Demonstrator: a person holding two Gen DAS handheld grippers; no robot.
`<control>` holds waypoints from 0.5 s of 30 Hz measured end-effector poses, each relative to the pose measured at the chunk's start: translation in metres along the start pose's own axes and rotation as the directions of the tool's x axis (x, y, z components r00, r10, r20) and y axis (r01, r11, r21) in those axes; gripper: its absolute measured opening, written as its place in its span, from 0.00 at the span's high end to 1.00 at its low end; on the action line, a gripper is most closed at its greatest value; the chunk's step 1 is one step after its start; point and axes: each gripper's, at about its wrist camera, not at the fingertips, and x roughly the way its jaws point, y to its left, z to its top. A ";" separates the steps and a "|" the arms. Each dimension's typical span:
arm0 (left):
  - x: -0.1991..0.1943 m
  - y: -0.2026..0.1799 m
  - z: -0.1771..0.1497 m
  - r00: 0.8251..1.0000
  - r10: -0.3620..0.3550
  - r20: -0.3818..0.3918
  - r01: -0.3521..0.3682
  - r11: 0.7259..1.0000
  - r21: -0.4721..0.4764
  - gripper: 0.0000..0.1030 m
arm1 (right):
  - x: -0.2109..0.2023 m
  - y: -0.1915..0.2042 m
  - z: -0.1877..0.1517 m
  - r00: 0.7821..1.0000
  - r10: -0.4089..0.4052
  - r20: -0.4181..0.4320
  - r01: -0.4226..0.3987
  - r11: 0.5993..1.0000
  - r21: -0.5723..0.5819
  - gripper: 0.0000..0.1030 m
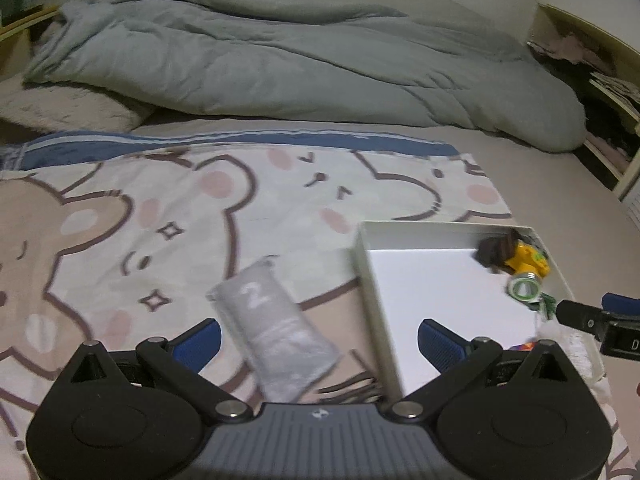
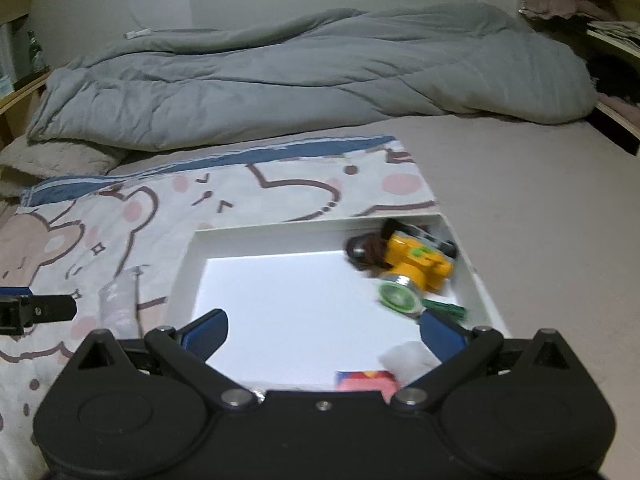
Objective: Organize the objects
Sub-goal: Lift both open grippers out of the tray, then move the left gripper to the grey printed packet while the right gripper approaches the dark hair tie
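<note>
My white box [image 2: 184, 264] on the bed already holds the yellow toy [image 2: 418, 264] and green roll [image 2: 400, 298]. The grey packet [image 1: 272, 324] waits left of it (still outside), between my left gripper's [image 1: 320, 338] spread fingers. My right gripper [image 2: 324, 336] is spread too, holding nothing.

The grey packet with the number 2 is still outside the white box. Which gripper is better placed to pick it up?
Left. The left gripper is open with the grey packet between its fingers; the right gripper hangs over the white box.
</note>
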 end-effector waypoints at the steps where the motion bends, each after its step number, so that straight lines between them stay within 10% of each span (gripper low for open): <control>1: -0.002 0.006 0.000 1.000 0.007 0.002 -0.006 1.000 -0.008 0.00 | 0.001 0.005 0.001 1.000 0.007 0.001 -0.007 1.000 -0.005 0.00; 15: -0.016 0.080 -0.007 0.996 0.084 0.004 -0.083 0.991 -0.103 0.00 | 0.014 0.075 0.008 0.996 0.086 -0.017 -0.088 0.989 -0.121 0.00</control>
